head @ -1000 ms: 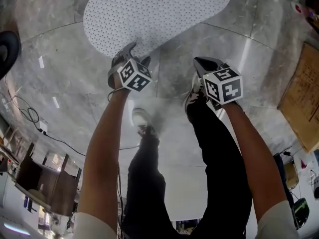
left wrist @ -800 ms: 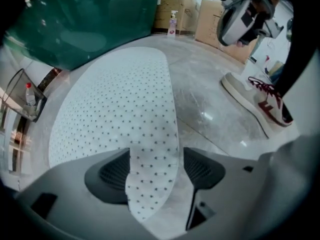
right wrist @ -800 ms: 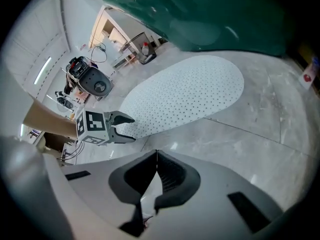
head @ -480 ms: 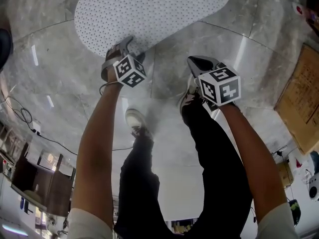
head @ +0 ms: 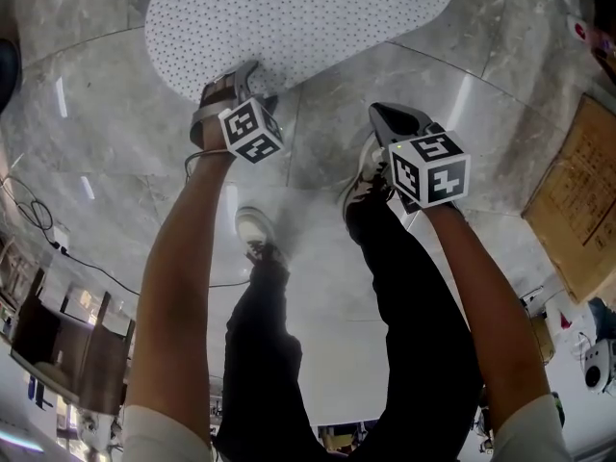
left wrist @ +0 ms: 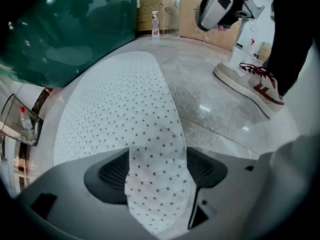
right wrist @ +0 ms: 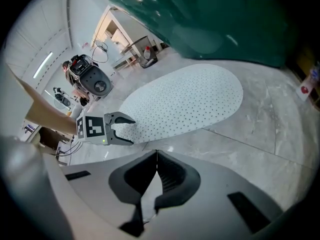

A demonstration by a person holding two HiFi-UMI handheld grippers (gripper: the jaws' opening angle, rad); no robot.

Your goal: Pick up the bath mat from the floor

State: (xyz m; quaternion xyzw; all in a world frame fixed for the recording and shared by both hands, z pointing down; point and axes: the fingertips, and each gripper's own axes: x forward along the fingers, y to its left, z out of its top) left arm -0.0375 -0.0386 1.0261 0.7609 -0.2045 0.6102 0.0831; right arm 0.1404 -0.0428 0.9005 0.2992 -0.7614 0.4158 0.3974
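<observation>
Left gripper view has the left hand-held gripper [left wrist: 156,160] pointing steeply down with its jaws spread wide, having just been opening. The near edge of the white dotted bath mat [left wrist: 115,104] shows between them, unpinched. That mat lies flat on the grey marble floor [left wrist: 220,109], stretching away to the far side. To the right, the right hand-held gripper [right wrist: 156,153] hovers over bare floor, jaws together on nothing. A shoe [left wrist: 248,84] stands near it.
</observation>
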